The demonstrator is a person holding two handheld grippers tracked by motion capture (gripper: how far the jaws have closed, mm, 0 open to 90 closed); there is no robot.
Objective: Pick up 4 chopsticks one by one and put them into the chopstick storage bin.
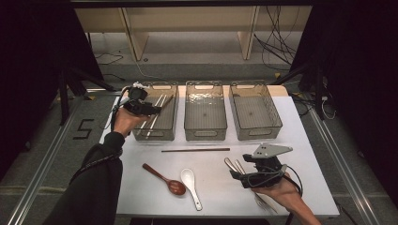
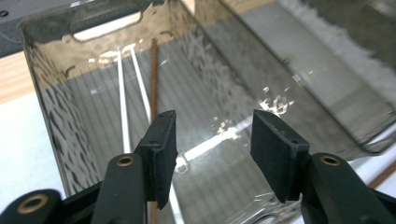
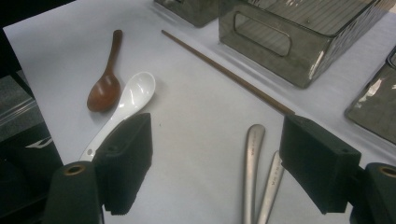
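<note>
**Currently: left gripper spread above the left bin, chopsticks lying inside**

Presently, your left gripper (image 1: pixel 151 109) sits over the near-left part of the left bin (image 1: pixel 170 132), its jaws parted with nothing between the pads. In the left gripper view the gripper (image 2: pixel 212 140) looks down into that bin (image 2: pixel 46 84); directly below and beyond the jaws a brown chopstick (image 2: pixel 153 79) lies lengthwise on the ribbed floor, with two white chopsticks (image 2: pixel 123 93) just beside it on its left. From the high view all three chopsticks run slantwise from the bin's far right toward its near left; the white chopsticks (image 1: pixel 156 112) are plain there, and the brown one is harder to pick out.

Your right gripper (image 1: pixel 240 176) rests low at the near-right of the desk (image 1: pixel 309 140), jaws spread and holding nothing. In the right gripper view, two metal utensil handles (image 3: pixel 254 168) lie on the desk between its jaws (image 3: pixel 217 161), not touched by either pad.

Farther out, a second brown chopstick (image 1: pixel 195 150) lies crosswise on the desk just in front of the bins. A wooden spoon (image 1: pixel 165 180) and a white ceramic spoon (image 1: pixel 191 185) lie side by side nearer to you. The middle bin (image 1: pixel 205 131) and right bin (image 1: pixel 257 132) stand beside the left one in a row.
</note>
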